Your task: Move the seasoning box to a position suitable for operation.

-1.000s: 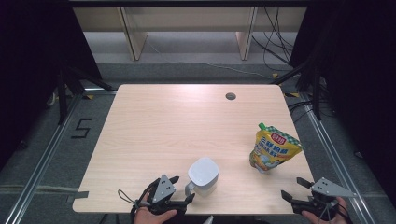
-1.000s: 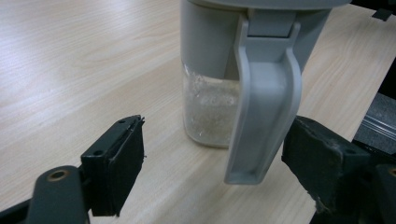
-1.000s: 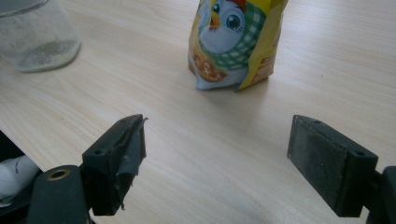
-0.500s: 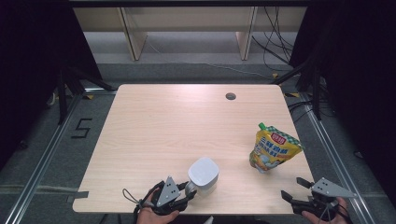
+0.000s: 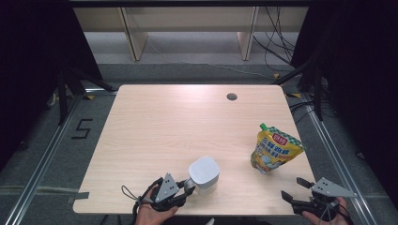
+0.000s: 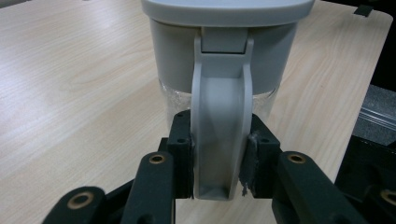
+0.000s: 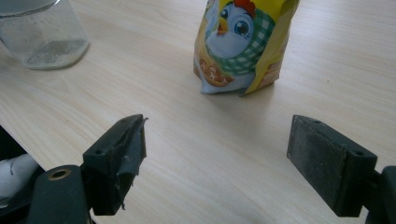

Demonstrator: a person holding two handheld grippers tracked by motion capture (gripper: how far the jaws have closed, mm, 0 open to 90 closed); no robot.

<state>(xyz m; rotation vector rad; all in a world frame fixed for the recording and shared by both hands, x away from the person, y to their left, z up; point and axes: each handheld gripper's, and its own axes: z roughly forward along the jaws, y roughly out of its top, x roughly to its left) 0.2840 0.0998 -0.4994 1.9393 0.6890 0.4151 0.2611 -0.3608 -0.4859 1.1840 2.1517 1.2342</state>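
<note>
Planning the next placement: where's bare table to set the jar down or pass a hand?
Free: the whole far half of the table, from the left edge to the cable hole, and the strip between jar and pouch. Crowded: the near edge, where the left tool has just closed on the jar's handle and the right tool waits open.

Near the table's (image 5: pixel 155 122) front edge, we hold the left gripper (image 5: pixel 187 186), its jaws having just been closing, against the grey-lidded jug (image 5: pixel 203 174). Our right gripper (image 5: pixel 292 190) waits at the front right corner, near the yellow pouch (image 5: pixel 272 149) standing by the right edge.
</note>
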